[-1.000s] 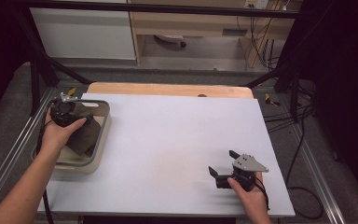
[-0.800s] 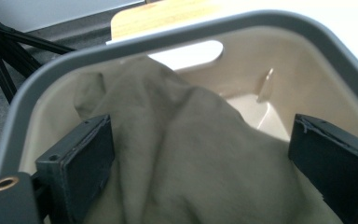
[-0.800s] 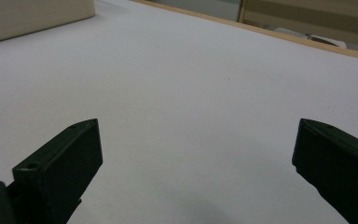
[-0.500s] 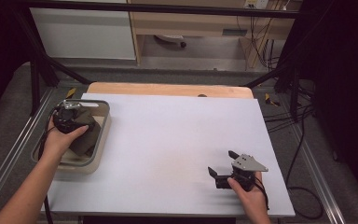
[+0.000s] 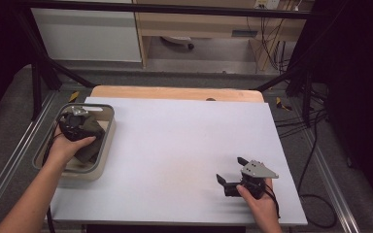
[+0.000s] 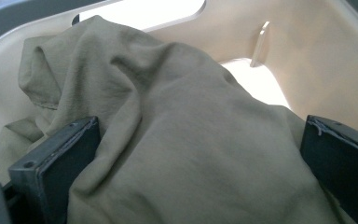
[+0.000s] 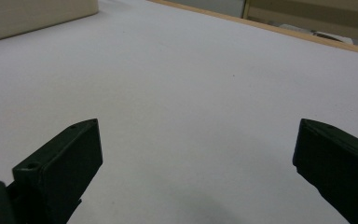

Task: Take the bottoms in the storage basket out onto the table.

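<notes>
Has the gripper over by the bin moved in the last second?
Yes. The left gripper sank toward the cloth, nearer the bin's front rim, its jaws just opening around the cloth.

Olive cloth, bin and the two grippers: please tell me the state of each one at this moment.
olive cloth: crumpled, lying inside the bin, between the open left jaws.
bin: upright at the table's left edge, holding the cloth.
left gripper: lowered into the bin; jaws have just been opening, now wide around the cloth.
right gripper: open, nothing between the jaws, low over the white table.
</notes>
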The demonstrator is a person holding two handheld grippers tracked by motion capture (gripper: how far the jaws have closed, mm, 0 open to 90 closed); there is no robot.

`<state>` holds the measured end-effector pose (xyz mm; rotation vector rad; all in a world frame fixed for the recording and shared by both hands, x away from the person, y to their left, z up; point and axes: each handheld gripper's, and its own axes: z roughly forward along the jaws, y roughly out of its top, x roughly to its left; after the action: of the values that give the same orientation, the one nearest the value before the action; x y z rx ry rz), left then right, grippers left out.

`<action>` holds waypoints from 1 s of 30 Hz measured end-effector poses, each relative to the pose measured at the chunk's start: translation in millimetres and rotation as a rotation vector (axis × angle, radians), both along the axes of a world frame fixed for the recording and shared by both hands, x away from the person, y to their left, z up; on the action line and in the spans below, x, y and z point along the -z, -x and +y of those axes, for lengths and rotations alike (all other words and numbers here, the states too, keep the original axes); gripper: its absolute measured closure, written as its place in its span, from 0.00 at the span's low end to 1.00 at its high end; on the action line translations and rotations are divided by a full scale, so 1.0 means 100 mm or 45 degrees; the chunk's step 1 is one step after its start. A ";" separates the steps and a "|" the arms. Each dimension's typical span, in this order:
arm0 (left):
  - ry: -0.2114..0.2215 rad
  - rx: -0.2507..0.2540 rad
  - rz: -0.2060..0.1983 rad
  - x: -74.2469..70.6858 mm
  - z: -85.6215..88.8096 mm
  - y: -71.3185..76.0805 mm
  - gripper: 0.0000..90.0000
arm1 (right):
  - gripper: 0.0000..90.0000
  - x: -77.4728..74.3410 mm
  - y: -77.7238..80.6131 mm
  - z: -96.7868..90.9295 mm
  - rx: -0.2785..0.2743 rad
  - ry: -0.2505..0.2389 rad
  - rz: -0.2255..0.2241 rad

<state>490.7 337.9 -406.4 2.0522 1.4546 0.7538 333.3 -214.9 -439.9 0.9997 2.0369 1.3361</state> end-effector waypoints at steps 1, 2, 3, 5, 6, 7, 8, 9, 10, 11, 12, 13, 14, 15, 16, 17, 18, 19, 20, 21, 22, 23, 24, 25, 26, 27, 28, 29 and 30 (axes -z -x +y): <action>0.000 0.000 -0.001 0.01 0.00 0.00 0.00 | 0.02 0.00 0.00 0.00 -0.001 0.000 0.001; -0.003 0.000 -0.005 0.02 0.00 0.00 0.00 | 0.02 0.00 0.00 0.00 -0.001 0.000 0.001; -0.005 -0.002 -0.010 0.03 0.00 -0.01 0.00 | 0.02 0.00 0.00 0.00 -0.001 0.000 0.001; -0.017 0.000 -0.016 0.04 -0.01 -0.01 0.00 | 0.02 0.00 0.00 0.00 -0.001 0.001 0.004; -0.021 -0.003 -0.019 0.05 -0.01 -0.02 0.00 | 0.02 0.00 0.00 0.00 -0.002 0.001 0.004; -0.023 -0.006 -0.022 0.05 -0.01 -0.02 0.00 | 0.02 0.00 0.00 0.00 -0.002 0.001 0.003; -0.028 -0.011 -0.027 0.06 -0.02 -0.02 0.00 | 0.02 0.00 0.00 0.00 -0.003 0.001 0.003; -0.037 -0.009 -0.025 0.06 -0.02 -0.02 0.00 | 0.02 0.00 0.00 0.00 -0.002 -0.001 0.004; -0.040 -0.009 -0.025 0.06 -0.03 -0.02 0.00 | 0.02 0.00 0.00 0.00 -0.002 -0.001 0.004; -0.037 -0.013 -0.030 0.07 -0.03 -0.02 0.00 | 0.02 0.00 0.00 0.00 -0.002 -0.001 0.003; -0.040 -0.012 -0.030 0.07 -0.03 -0.02 0.00 | 0.02 0.00 0.00 0.00 -0.002 0.000 0.003; -0.043 -0.013 -0.031 0.08 -0.03 -0.02 0.00 | 0.02 0.00 0.00 0.00 -0.001 -0.002 0.005; -0.047 -0.016 -0.032 0.08 -0.03 -0.01 0.00 | 0.02 0.00 0.00 0.00 -0.001 -0.003 0.006; -0.051 -0.017 -0.032 0.08 -0.03 -0.01 0.01 | 0.02 0.00 0.00 0.00 -0.002 -0.002 0.004; -0.066 -0.016 -0.028 0.08 -0.03 -0.01 0.01 | 0.02 0.00 0.00 0.00 -0.003 -0.001 0.003; -0.070 -0.018 -0.029 0.08 -0.03 0.00 0.03 | 0.02 0.00 0.00 0.00 -0.003 -0.001 0.004; -0.072 -0.021 -0.030 0.08 -0.03 0.00 0.04 | 0.02 0.00 0.00 0.00 -0.004 -0.001 0.003; -0.077 -0.021 -0.030 0.07 -0.03 0.00 0.06 | 0.02 0.00 0.00 0.00 -0.004 -0.001 0.005; -0.083 -0.024 -0.030 0.07 -0.02 0.01 0.08 | 0.02 0.00 0.00 0.00 -0.004 -0.001 0.005; -0.092 -0.027 -0.029 0.07 -0.02 0.01 0.10 | 0.02 0.00 0.00 0.00 -0.004 -0.002 0.006; -0.098 -0.029 -0.027 0.06 -0.03 0.01 0.12 | 0.02 0.00 0.00 0.00 -0.004 -0.002 0.006; -0.102 -0.032 -0.023 0.06 -0.03 0.02 0.15 | 0.02 0.00 0.00 0.00 -0.005 -0.002 0.004; -0.109 -0.032 -0.018 0.06 -0.03 0.02 0.17 | 0.02 0.00 0.00 0.00 -0.005 -0.002 0.004; -0.118 -0.034 -0.012 0.05 -0.03 0.03 0.21 | 0.02 0.00 0.00 0.00 -0.005 -0.003 0.005; -0.125 -0.034 -0.009 0.05 -0.03 0.03 0.25 | 0.02 0.00 0.00 0.00 -0.006 -0.003 0.004; -0.129 -0.036 -0.004 0.05 -0.04 0.04 0.28 | 0.02 0.00 0.00 0.00 -0.006 -0.003 0.004; -0.134 -0.039 0.003 0.04 -0.04 0.04 0.32 | 0.02 0.00 0.00 0.00 -0.006 -0.003 0.006; -0.136 -0.039 0.006 0.04 -0.04 0.05 0.37 | 0.02 0.00 0.00 0.00 -0.008 -0.004 0.005; -0.141 -0.039 0.013 0.03 -0.04 0.05 0.40 | 0.02 0.00 0.00 0.00 -0.008 -0.004 0.005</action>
<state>485.6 333.6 -409.5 2.1224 1.4832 0.8553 332.8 -214.8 -439.7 0.9983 2.0431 1.3418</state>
